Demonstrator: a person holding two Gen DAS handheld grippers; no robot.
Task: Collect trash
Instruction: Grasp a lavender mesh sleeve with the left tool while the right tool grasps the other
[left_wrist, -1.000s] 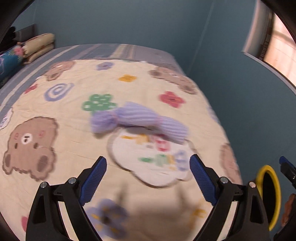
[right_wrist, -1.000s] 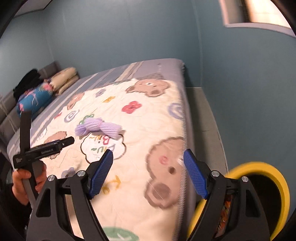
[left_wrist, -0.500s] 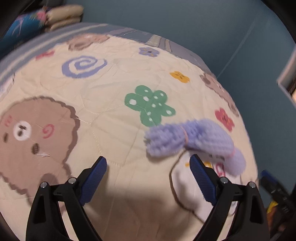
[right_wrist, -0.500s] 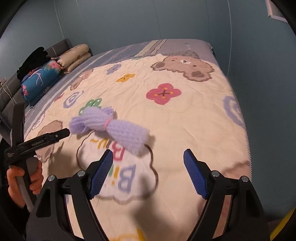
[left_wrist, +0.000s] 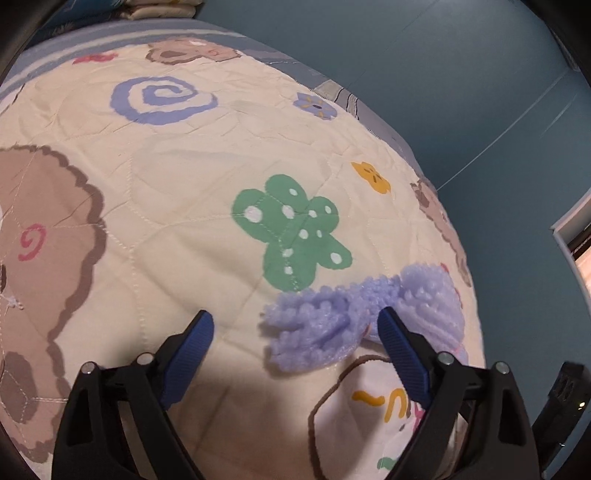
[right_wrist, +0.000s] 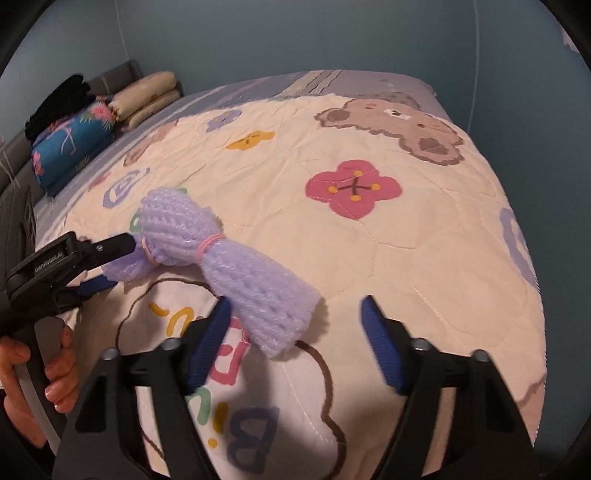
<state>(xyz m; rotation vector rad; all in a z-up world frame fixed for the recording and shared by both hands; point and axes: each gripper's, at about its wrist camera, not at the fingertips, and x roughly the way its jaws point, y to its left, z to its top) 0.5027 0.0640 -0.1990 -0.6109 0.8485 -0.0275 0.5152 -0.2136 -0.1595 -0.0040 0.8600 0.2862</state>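
A bundle of lilac foam netting (right_wrist: 221, 258), tied with pink rubber bands, lies on the cream quilt (right_wrist: 424, 240) of a bed. In the left wrist view the bundle (left_wrist: 332, 325) has one end between my left gripper's (left_wrist: 295, 328) open blue fingers, close to the right finger (left_wrist: 402, 354). My right gripper (right_wrist: 295, 314) is open, with the other end of the bundle just ahead of its left finger (right_wrist: 210, 339). The left gripper also shows at the left of the right wrist view (right_wrist: 107, 266), reaching the bundle's far end.
The quilt carries bear, flower and spiral prints. Pillows and a blue floral bolster (right_wrist: 70, 144) lie at the head of the bed. Blue walls (right_wrist: 535, 110) close off the far side and the right. My hand (right_wrist: 37, 369) holds the left tool.
Both grippers have moved in toward the lilac bundle, which now looks larger and sits at their fingertips. The yellow-rimmed bin seen a second ago is out of view.
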